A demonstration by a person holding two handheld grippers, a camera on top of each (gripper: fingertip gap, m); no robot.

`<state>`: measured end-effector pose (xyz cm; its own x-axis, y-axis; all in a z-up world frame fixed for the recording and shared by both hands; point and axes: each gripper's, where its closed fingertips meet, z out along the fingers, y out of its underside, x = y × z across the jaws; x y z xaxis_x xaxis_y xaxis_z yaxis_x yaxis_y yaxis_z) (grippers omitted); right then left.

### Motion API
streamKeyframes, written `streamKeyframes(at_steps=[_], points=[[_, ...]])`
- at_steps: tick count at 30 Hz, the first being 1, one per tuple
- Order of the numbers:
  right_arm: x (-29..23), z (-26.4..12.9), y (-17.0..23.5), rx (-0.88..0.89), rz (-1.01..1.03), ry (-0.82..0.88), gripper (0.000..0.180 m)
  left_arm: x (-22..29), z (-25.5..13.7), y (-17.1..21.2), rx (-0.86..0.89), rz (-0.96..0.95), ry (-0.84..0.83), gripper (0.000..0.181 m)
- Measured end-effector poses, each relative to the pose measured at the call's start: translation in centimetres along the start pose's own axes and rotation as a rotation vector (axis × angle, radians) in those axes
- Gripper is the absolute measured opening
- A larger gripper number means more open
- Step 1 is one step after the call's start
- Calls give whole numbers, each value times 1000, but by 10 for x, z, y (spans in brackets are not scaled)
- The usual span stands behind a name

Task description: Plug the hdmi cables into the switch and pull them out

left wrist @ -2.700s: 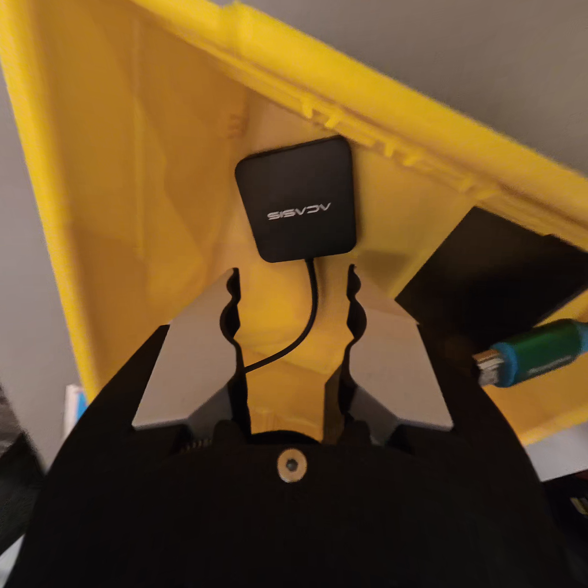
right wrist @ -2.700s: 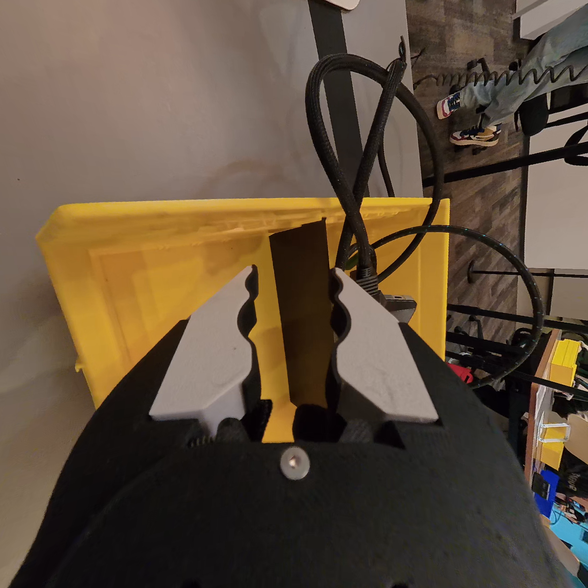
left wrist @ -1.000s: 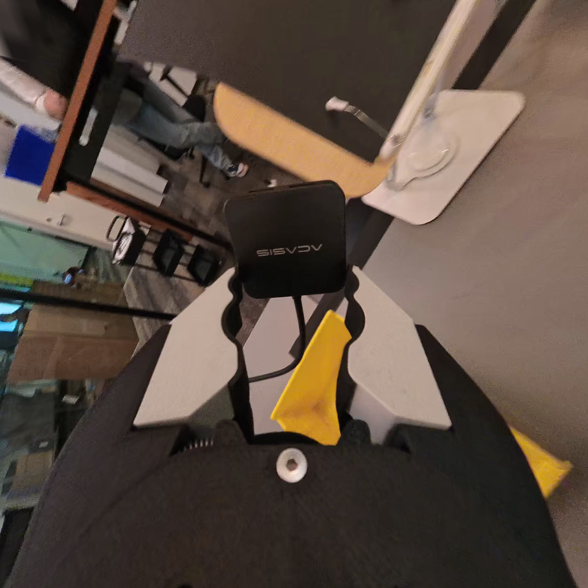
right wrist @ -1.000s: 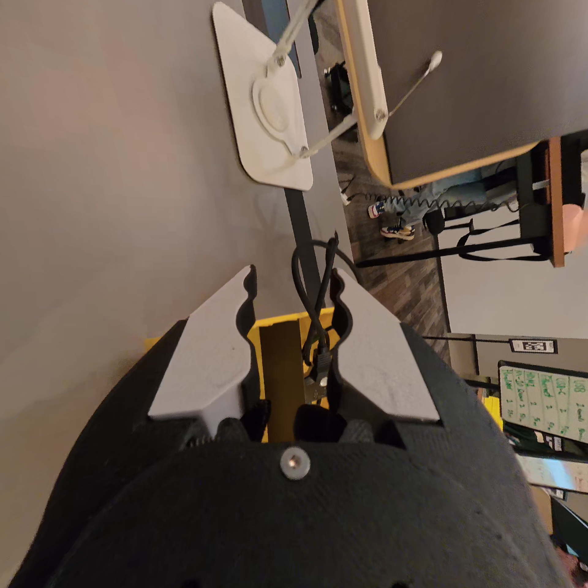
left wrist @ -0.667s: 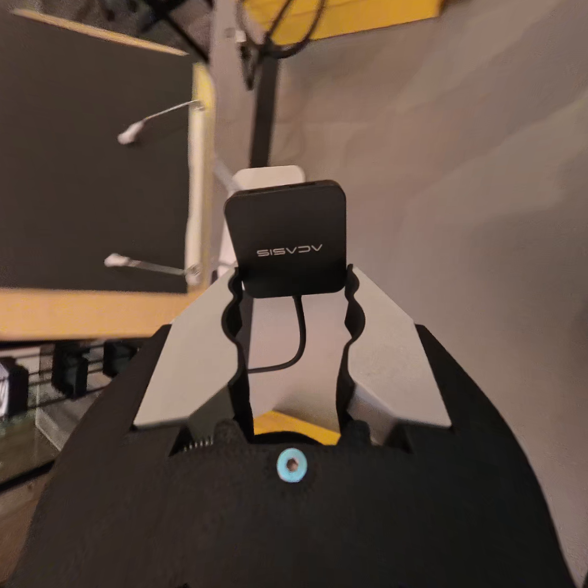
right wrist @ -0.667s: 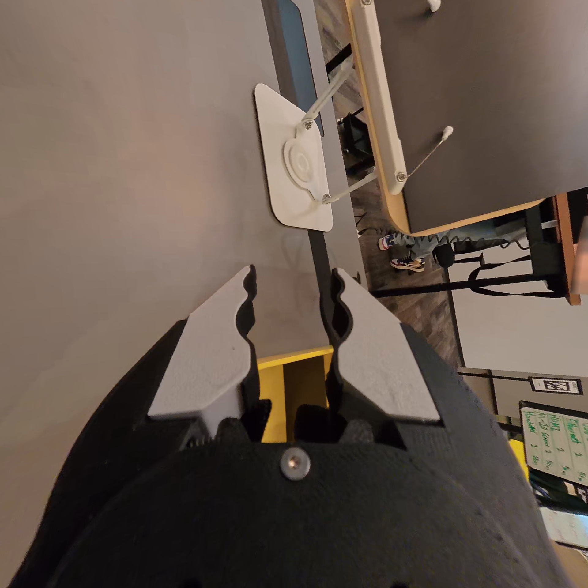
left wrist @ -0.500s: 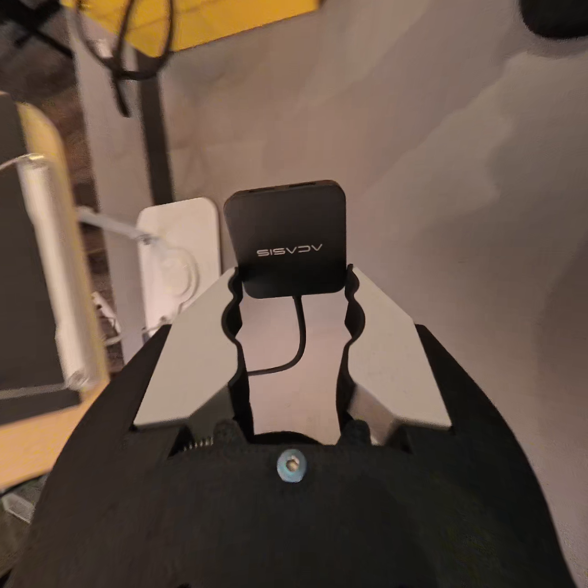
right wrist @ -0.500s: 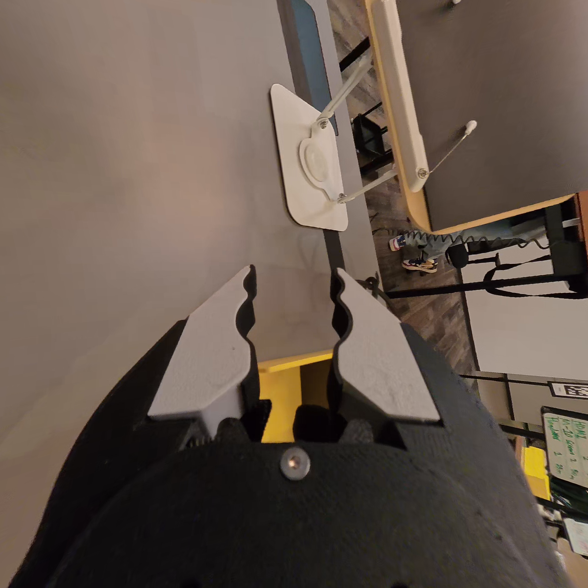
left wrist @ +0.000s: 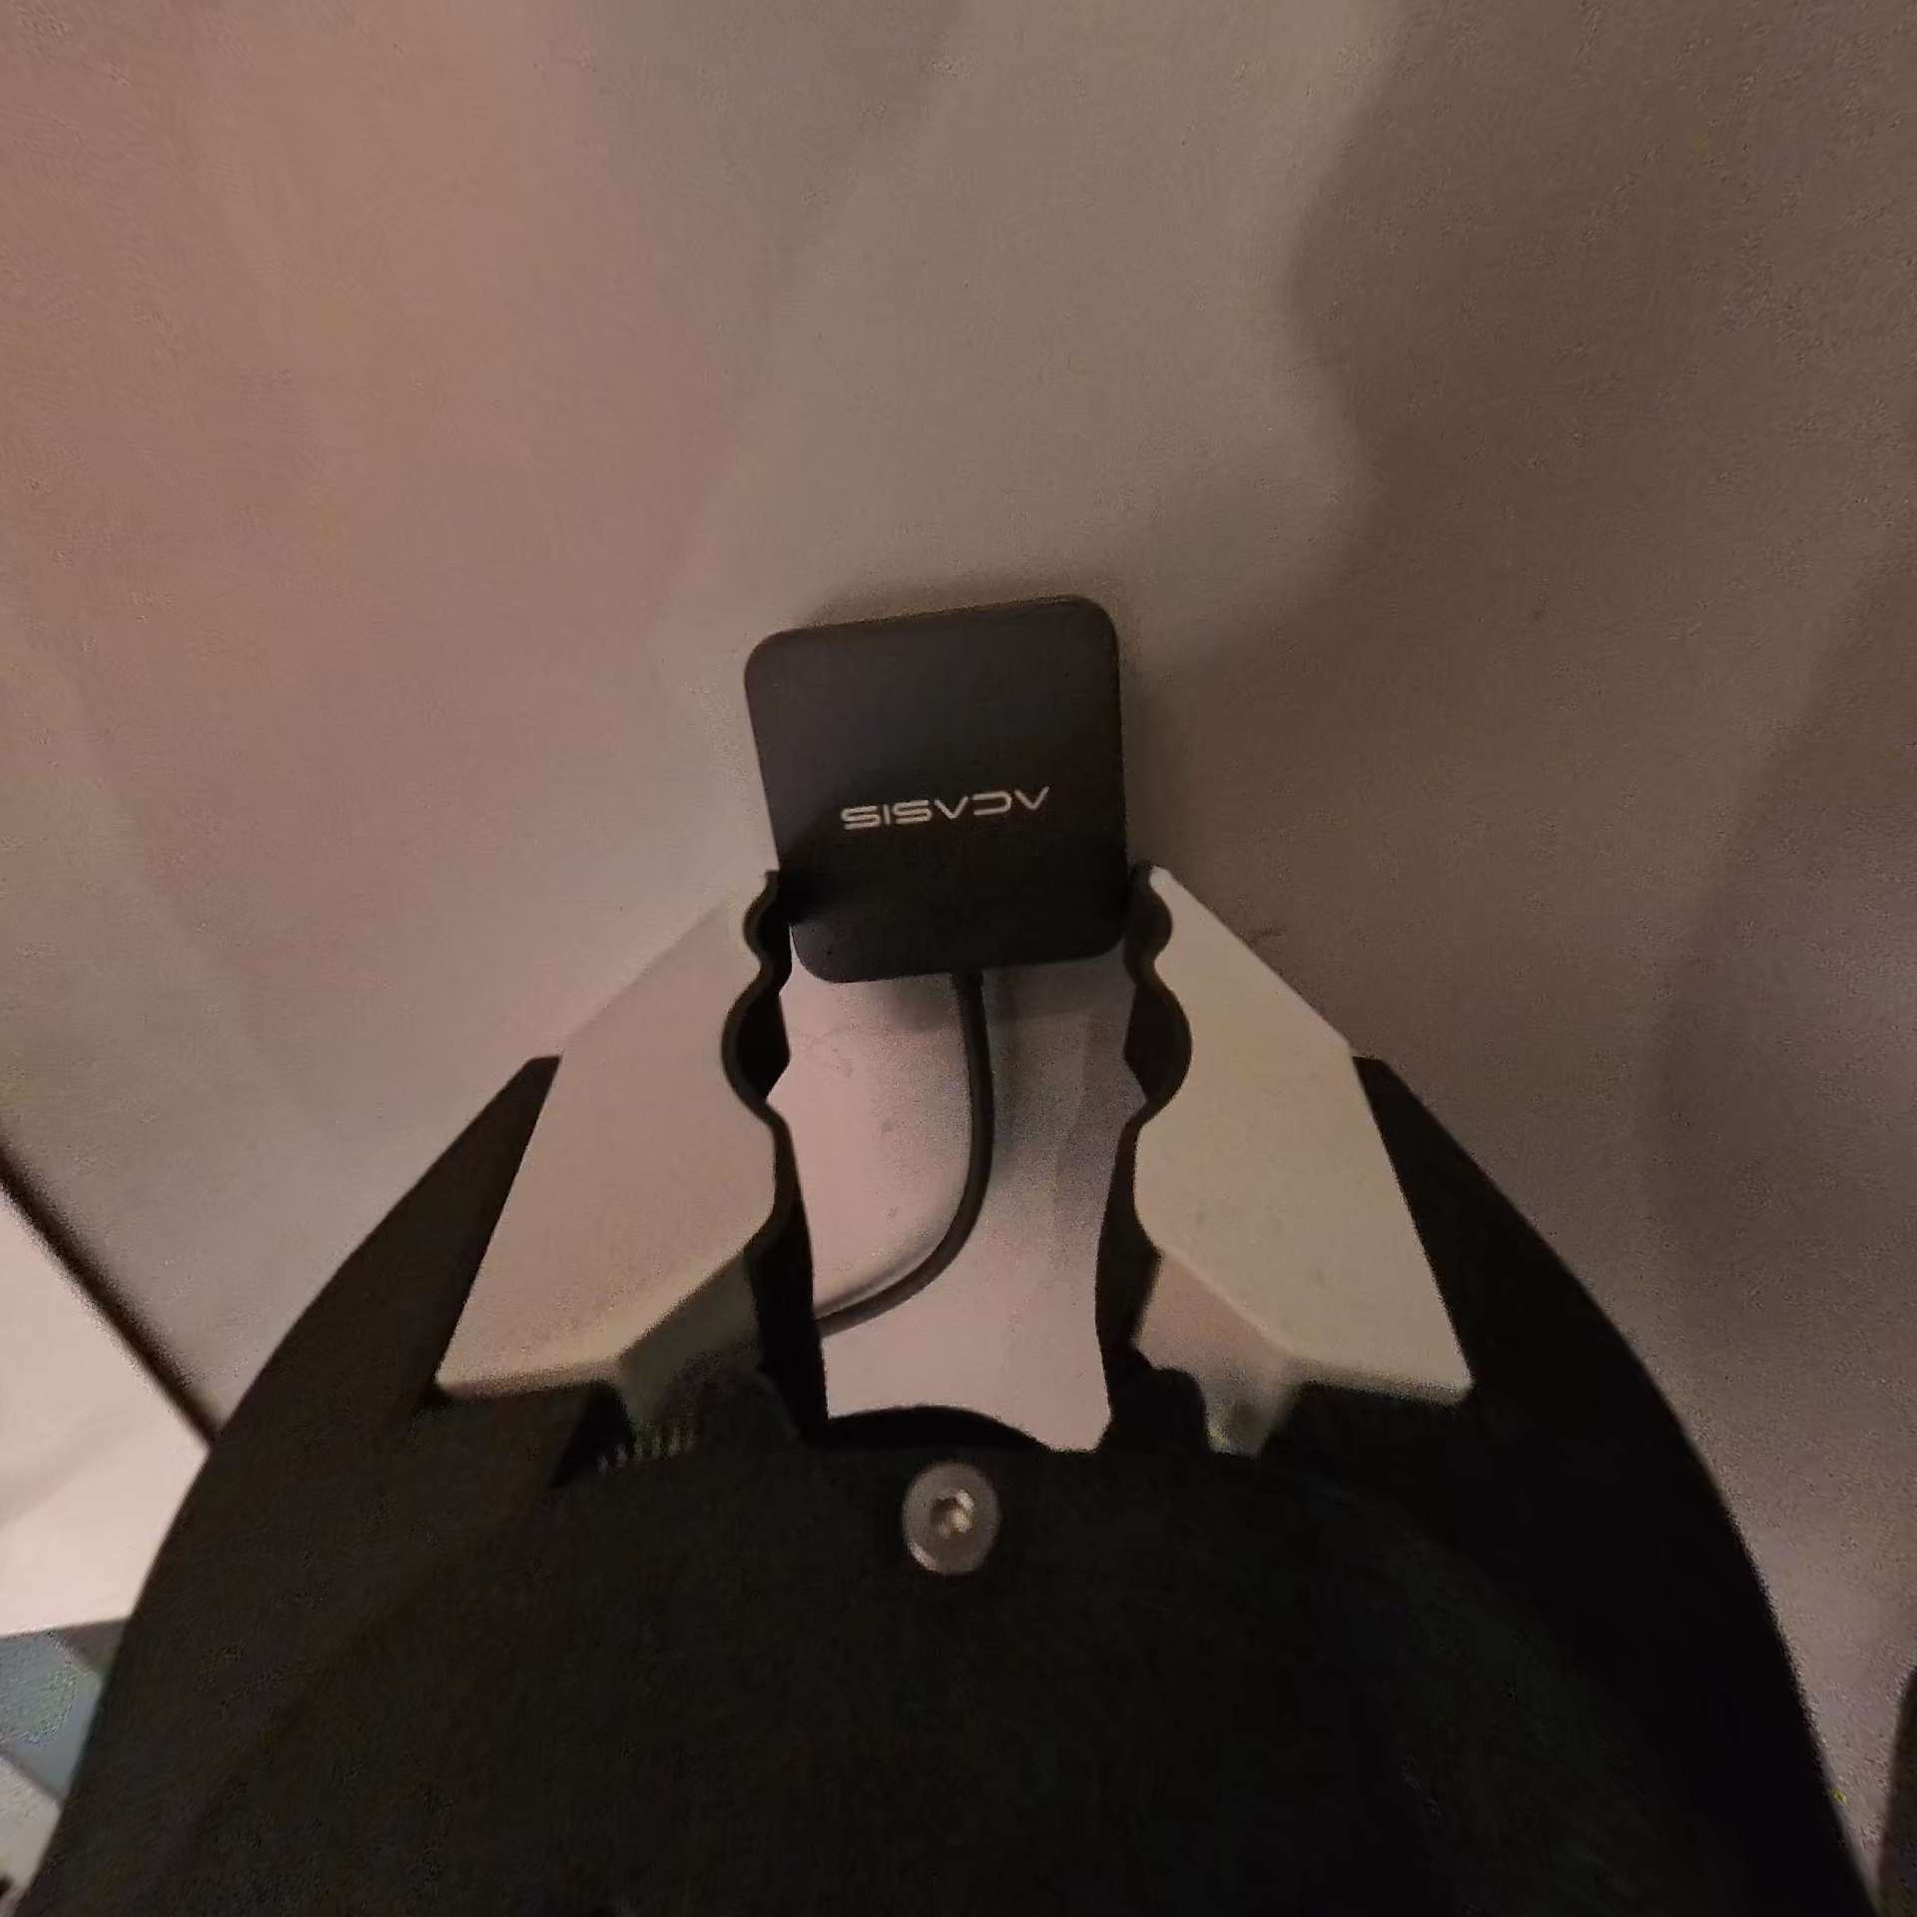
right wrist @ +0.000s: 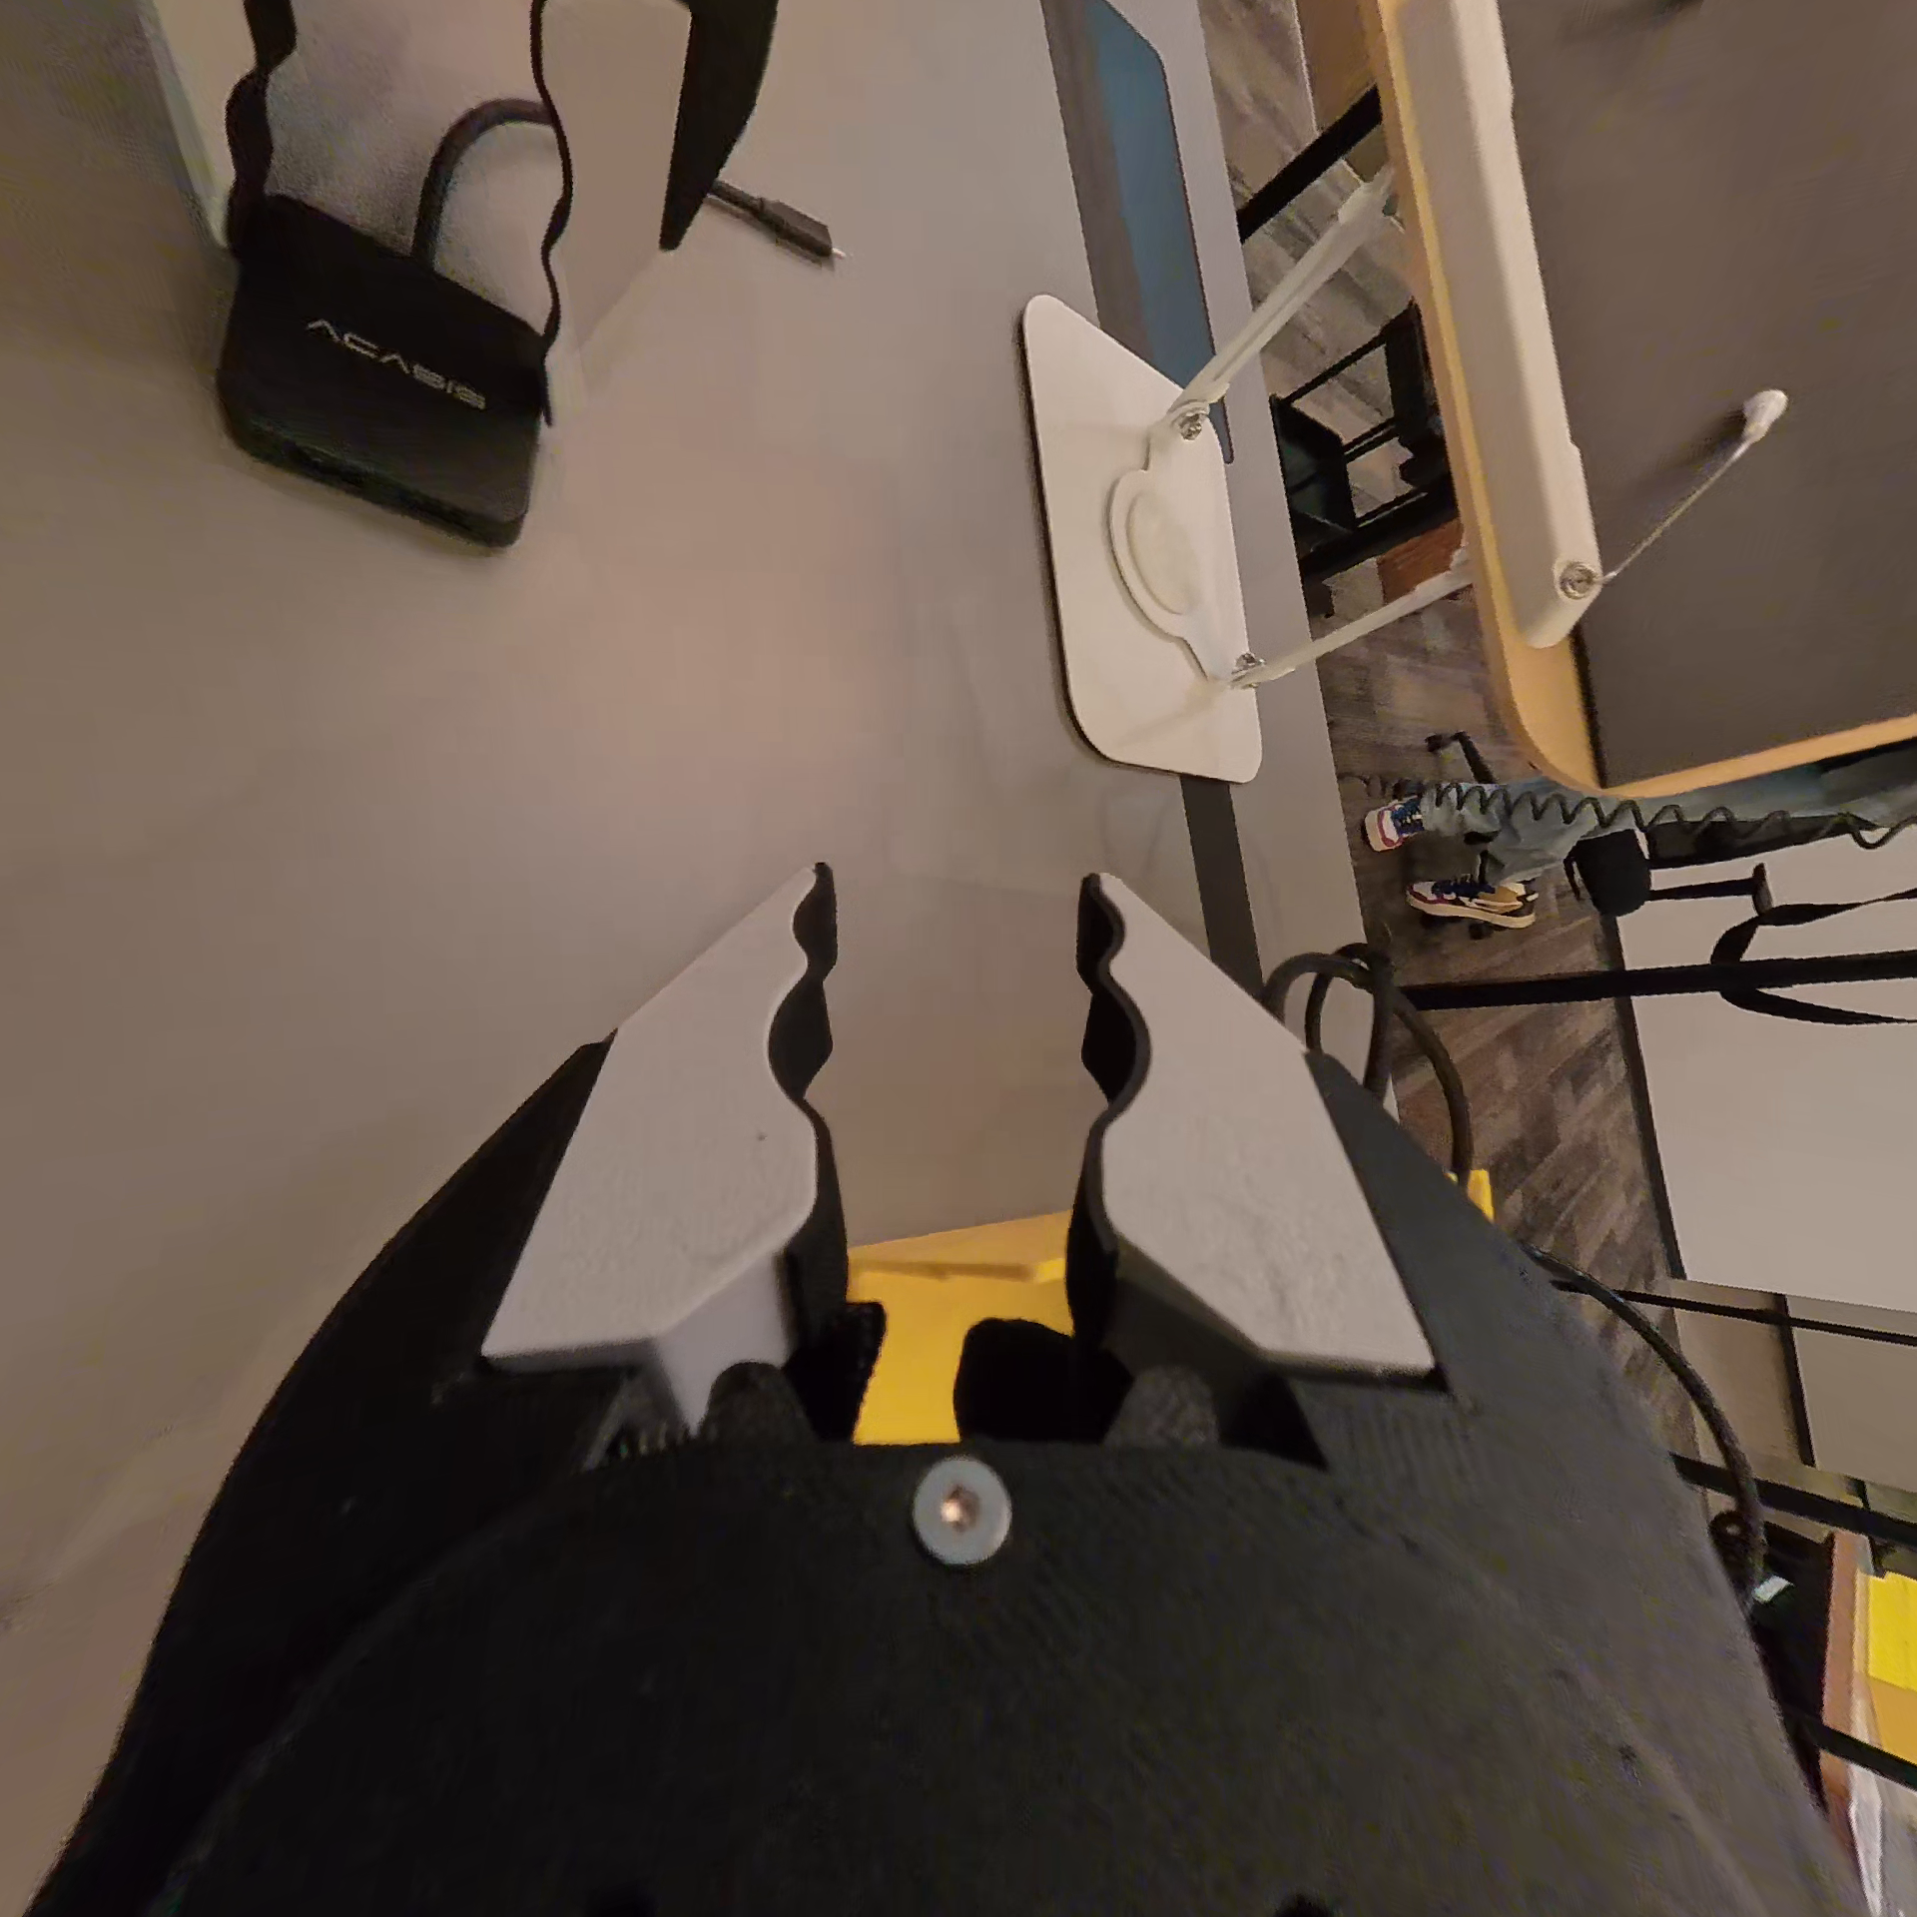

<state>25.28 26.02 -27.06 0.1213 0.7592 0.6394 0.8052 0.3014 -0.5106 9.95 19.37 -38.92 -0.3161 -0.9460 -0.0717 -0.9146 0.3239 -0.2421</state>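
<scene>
The black square switch (left wrist: pixel 939 788) rests on the grey table (left wrist: pixel 519 415), pinched at its near edge between the fingers of my left gripper (left wrist: pixel 954 897). Its thin black lead (left wrist: pixel 970 1100) runs back between the fingers. In the right wrist view the switch (right wrist: pixel 384 415) sits at the far left in the left gripper (right wrist: pixel 389 301), and the lead's plug (right wrist: pixel 788 223) lies on the table behind it. My right gripper (right wrist: pixel 954 892) is open and empty above the table. Black HDMI cables (right wrist: pixel 1338 996) loop by the table's right edge.
A yellow bin (right wrist: pixel 954 1276) shows just below my right gripper's fingers. A white stand base (right wrist: pixel 1141 581) sits at the table's right edge and holds up a dark board (right wrist: pixel 1712 363). A person's shoes (right wrist: pixel 1452 892) show on the floor beyond.
My left gripper shut on the switch in the yellow bin, lifted it out and brought it down onto the grey table. My right gripper drew back from the bin, still open and empty.
</scene>
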Motion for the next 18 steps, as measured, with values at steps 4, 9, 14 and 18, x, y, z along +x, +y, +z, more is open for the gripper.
streamKeyframes(at_steps=[4,9,14,18], points=[[-6,5,-4,4,-10,-24,45,1,1,-3,22,-5,7,64],[-8,7,-10,12,-20,-34,45,2,1,1,59,-90,3,67],[-9,7,-12,20,-20,-38,45,13,-11,4,49,-144,-63,97],[-9,7,-10,22,-15,-34,45,10,-50,20,77,-259,-212,95]])
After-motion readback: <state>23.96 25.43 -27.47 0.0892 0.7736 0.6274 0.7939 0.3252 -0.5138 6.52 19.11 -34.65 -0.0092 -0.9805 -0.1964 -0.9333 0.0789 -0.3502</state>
